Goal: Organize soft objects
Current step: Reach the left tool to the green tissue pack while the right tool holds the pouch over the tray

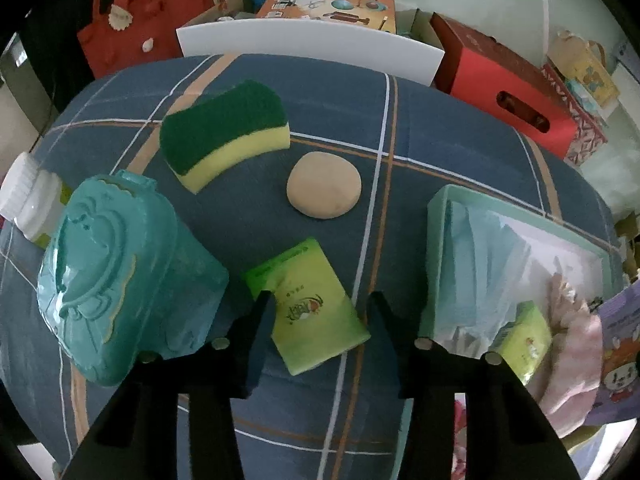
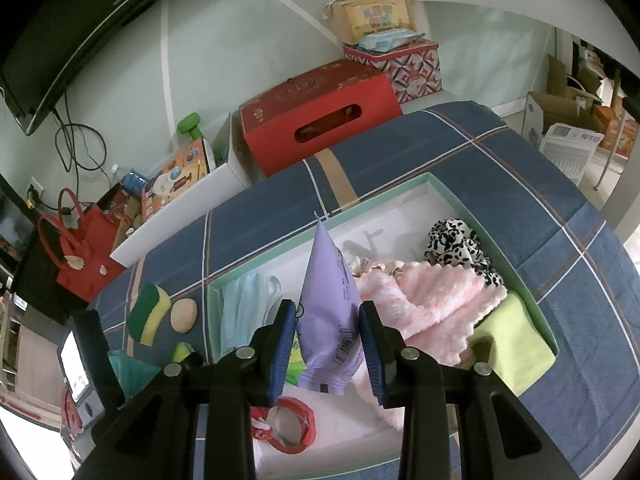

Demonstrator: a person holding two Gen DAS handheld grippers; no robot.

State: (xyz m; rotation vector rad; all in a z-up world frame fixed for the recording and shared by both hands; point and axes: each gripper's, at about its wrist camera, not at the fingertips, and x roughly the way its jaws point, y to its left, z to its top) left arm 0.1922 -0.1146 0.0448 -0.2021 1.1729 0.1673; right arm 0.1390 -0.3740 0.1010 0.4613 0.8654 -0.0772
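Observation:
A green tissue pack (image 1: 312,312) lies flat on the blue checked cloth between the fingers of my left gripper (image 1: 320,300). The left finger meets the pack's edge, while a thin strip of cloth shows beside the right finger, so the gripper is open around it. Behind lie a green-and-yellow sponge (image 1: 224,132) and a round beige puff (image 1: 324,186). My right gripper (image 2: 328,320) is shut on a purple pouch (image 2: 328,312), holding it upright over the mint box (image 2: 360,196). Inside the box are a pink towel (image 2: 432,300), blue masks (image 2: 244,304), a spotted scrunchie (image 2: 460,244) and a yellow-green cloth (image 2: 512,344).
A teal plastic container (image 1: 112,276) stands close to the left finger, with a white bottle (image 1: 28,196) behind it. The mint box (image 1: 436,216) sits right of the pack and holds another green pack (image 1: 524,340). A red tape roll (image 2: 292,428) lies under my right gripper. Red boxes crowd the far edge.

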